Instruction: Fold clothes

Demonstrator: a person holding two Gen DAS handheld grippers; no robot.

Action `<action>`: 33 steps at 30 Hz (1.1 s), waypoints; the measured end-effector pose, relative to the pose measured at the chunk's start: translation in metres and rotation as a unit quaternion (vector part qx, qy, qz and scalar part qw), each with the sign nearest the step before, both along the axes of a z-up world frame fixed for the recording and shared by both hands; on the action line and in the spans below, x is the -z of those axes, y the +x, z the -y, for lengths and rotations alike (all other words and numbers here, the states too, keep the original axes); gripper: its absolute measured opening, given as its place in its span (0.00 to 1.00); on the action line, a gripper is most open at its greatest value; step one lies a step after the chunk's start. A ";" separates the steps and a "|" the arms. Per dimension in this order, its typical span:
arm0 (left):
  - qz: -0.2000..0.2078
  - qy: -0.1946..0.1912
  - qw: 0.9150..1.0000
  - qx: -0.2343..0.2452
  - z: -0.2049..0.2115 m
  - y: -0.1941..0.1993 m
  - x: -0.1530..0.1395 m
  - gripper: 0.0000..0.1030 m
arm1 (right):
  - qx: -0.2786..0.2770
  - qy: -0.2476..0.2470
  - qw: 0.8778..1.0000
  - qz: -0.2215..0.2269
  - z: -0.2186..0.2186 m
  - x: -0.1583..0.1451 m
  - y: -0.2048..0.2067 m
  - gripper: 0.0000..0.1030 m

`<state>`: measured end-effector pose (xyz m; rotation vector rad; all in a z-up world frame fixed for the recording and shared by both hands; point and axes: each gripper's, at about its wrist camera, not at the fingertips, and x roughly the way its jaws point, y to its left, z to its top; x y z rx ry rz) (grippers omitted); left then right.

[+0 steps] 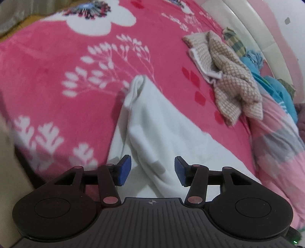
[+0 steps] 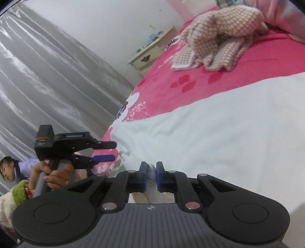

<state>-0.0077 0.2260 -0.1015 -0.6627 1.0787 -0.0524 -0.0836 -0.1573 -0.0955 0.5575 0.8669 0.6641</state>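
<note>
Bed w/ pink floral blanket (image 1: 47,63) fills most of both views. Cream padded headboard (image 1: 253,28) curves along far edge; pale wall (image 1: 293,11) behind it. Beside the bed, silvery satin curtain (image 2: 38,76) hangs in long folds, catching light. White wall (image 2: 106,24) next to it. Small cream nightstand (image 2: 150,53) w/ dark drawer handle at bed's far corner, small bits on top, too blurred to ID. Lighting soft, indoor.

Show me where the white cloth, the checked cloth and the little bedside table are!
white cloth (image 1: 152,122), left wrist view, its middle.
checked cloth (image 1: 234,84), left wrist view, crumpled top.
bedside table (image 2: 150,51), right wrist view, drawer front.
</note>
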 end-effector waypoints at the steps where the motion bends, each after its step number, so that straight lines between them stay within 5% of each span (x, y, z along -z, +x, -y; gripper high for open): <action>1: 0.001 0.002 1.000 -0.002 0.001 0.004 0.002 0.44 | 0.002 0.004 1.000 -0.004 0.001 0.002 0.001 0.11; 2: 0.002 0.000 1.000 -0.001 0.002 0.007 0.004 0.41 | 0.004 0.007 1.000 -0.008 0.003 0.003 0.002 0.11; 6: 0.004 0.009 1.000 -0.001 0.007 0.015 0.006 0.02 | 0.000 0.014 1.000 -0.014 0.003 0.008 0.003 0.11; 14: 0.035 0.036 0.998 0.031 0.004 0.020 -0.056 0.00 | -0.127 0.038 0.991 0.014 -0.038 0.000 -0.032 0.11; 18: -0.009 0.070 0.996 0.047 0.008 0.040 -0.038 0.01 | -0.171 0.000 0.985 0.004 -0.077 0.018 -0.047 0.11; 21: -0.005 0.022 0.999 0.044 0.003 0.045 -0.028 0.05 | -0.166 0.007 0.986 0.008 -0.078 0.016 -0.050 0.11; 24: 0.006 -0.018 0.999 0.039 -0.006 0.039 -0.031 0.42 | -0.134 0.030 0.991 0.006 -0.060 0.008 -0.047 0.11; 25: 0.007 -0.016 0.999 0.039 -0.008 0.034 -0.033 0.46 | -0.120 0.037 0.992 0.004 -0.053 0.007 -0.043 0.11; 33: -0.041 0.004 0.997 0.070 -0.005 -0.009 -0.030 0.45 | -0.074 0.059 0.995 -0.003 -0.031 0.008 -0.024 0.11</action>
